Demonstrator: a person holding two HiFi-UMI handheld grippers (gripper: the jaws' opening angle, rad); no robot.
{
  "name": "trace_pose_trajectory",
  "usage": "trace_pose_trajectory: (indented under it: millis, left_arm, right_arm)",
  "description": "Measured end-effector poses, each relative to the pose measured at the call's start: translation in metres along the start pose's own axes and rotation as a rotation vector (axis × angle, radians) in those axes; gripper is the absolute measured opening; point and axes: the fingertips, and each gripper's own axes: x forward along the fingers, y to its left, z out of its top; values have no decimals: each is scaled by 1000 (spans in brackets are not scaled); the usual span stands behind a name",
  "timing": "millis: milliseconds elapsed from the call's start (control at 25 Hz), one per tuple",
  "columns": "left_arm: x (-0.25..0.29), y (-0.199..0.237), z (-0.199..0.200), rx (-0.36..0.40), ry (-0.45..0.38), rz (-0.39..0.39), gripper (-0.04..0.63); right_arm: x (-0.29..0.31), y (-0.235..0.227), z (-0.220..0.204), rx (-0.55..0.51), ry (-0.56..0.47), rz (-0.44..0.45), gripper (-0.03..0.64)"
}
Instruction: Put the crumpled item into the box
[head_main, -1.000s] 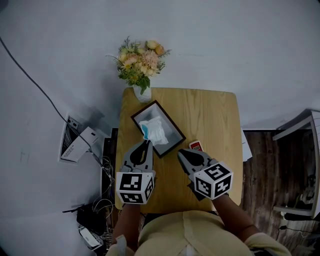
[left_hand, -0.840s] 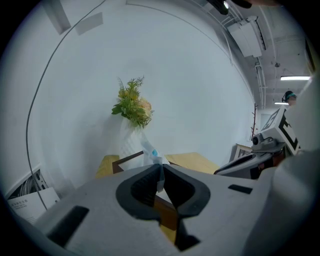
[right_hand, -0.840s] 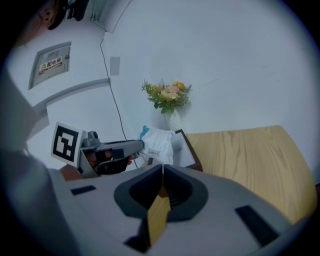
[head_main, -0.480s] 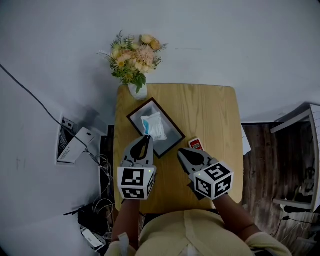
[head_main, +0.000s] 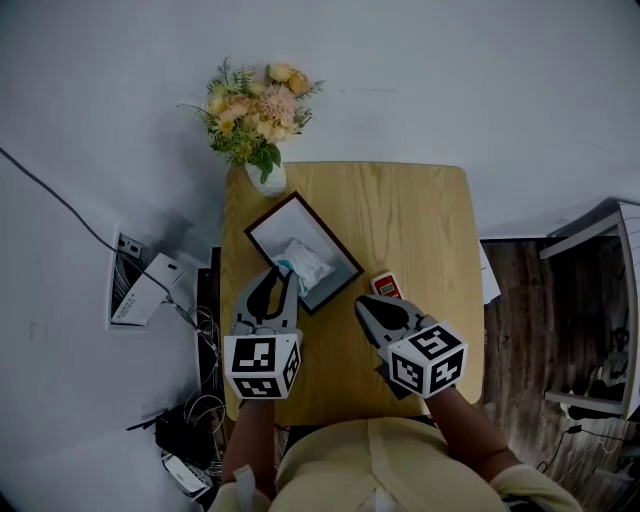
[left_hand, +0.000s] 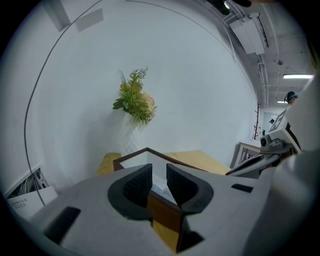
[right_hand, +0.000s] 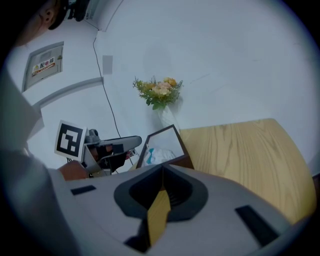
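Note:
A crumpled white and teal item (head_main: 303, 265) lies inside the dark-framed box (head_main: 272, 211) on the wooden table (head_main: 410, 220). My left gripper (head_main: 274, 278) hovers at the box's near corner, open, with nothing between its fingers. In the left gripper view, the left gripper (left_hand: 159, 172) points over the box rim (left_hand: 145, 151), and a bit of the crumpled item (left_hand: 161, 189) shows between the jaws. My right gripper (head_main: 368, 308) rests shut over the table to the right of the box. In the right gripper view, the right gripper (right_hand: 161, 172) faces the box (right_hand: 165, 135) and the item (right_hand: 159, 155).
A vase of flowers (head_main: 258, 110) stands at the table's far left corner, just behind the box. A small red object (head_main: 385, 285) lies by my right gripper. Cables and a white box (head_main: 140, 290) sit on the floor to the left; white furniture (head_main: 600, 240) stands at the right.
The left gripper held the crumpled item above the box; it has let go and drawn back towards me. The item now lies in the box. The right gripper stayed put.

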Motion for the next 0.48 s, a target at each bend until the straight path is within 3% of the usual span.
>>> trace_pose_trajectory:
  millis: [480]
  left_arm:
    - [-27,-12,-7,-55,1,34,55]
  right_arm:
    - [-16,6,2,-16,-22,31,31]
